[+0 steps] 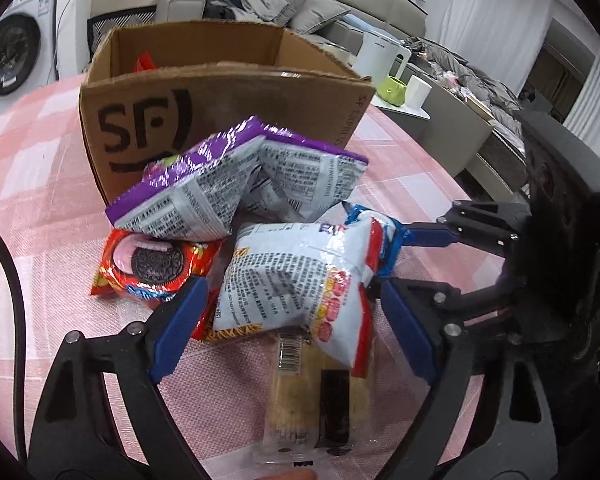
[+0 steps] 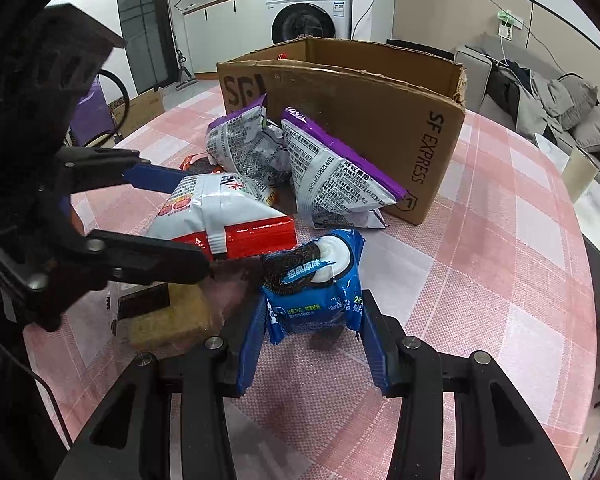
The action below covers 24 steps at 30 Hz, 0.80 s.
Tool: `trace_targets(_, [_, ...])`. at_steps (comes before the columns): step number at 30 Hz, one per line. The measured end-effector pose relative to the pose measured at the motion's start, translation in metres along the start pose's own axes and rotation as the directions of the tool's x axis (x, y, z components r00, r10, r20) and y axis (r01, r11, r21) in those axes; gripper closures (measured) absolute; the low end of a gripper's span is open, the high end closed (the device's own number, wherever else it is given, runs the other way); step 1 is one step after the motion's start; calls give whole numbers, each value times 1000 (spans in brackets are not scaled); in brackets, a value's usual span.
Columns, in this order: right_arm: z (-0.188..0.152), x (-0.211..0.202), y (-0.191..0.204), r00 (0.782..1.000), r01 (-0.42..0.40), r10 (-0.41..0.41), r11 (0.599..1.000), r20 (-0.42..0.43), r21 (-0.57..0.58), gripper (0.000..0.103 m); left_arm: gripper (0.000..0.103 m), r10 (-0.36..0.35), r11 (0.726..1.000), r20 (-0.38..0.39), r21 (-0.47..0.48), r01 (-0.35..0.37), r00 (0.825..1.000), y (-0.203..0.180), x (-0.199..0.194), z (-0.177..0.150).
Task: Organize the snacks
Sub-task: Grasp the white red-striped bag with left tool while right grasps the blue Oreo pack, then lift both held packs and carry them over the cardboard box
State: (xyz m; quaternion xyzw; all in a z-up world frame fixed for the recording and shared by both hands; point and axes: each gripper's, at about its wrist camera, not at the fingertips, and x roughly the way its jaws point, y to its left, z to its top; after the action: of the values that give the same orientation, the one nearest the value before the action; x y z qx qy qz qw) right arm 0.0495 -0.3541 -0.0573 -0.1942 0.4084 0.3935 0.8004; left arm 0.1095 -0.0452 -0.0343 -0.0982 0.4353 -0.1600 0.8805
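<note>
In the left wrist view, the left gripper (image 1: 292, 320) is sitting at the bottom of the frame with its 2 blue-padded fingers (image 1: 180, 320) spread wide, released, on either side of a white and red snack bag (image 1: 296, 276) without pressing it. That bag is lying at the center of the frame on the pink checked tablecloth (image 1: 40, 160), overlapping a clear-wrapped cracker pack (image 1: 316, 392) at the lower center. A red Oreo pack (image 1: 152, 268) is lying at the center left, partly under 2 purple snack bags (image 1: 236, 176) that are leaning against the cardboard box (image 1: 220, 92) at the upper center. The box is standing open, with a bit of red packaging showing inside.

In the right wrist view, the right gripper (image 2: 312, 340) is filling the bottom of the frame, its jaws standing apart around a blue Oreo pack (image 2: 316, 284) at the center; whether the pads are touching the wrapper, I cannot tell. The blue pack is resting on the cloth just beside the white and red bag. The left gripper is reaching in from the left edge here, its fingers flanking that bag. A washing machine (image 2: 308, 12) is standing at the upper center, behind the box.
</note>
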Motion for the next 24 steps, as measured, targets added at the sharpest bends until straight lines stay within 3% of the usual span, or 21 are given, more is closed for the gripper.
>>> trace_targets(8, [0, 0, 0, 1000, -1, 1, 1000, 1, 2, 57, 16, 29, 1000, -8, -1, -29, 1000, -2, 16, -1])
trace_targets(13, [0, 0, 1, 1000, -2, 2, 1000, 2, 3, 57, 34, 42, 999, 7, -20, -42, 999, 3, 18, -1])
trace_targets(16, [0, 1, 1, 1000, -2, 2, 1000, 5, 1, 57, 46, 14, 1000, 24, -9, -14, 1000, 4, 14, -2])
trace_targets(24, [-2, 0, -1, 1000, -11, 11, 1000, 23, -2, 57, 47, 12, 999, 66, 38, -14, 998, -7, 2, 0])
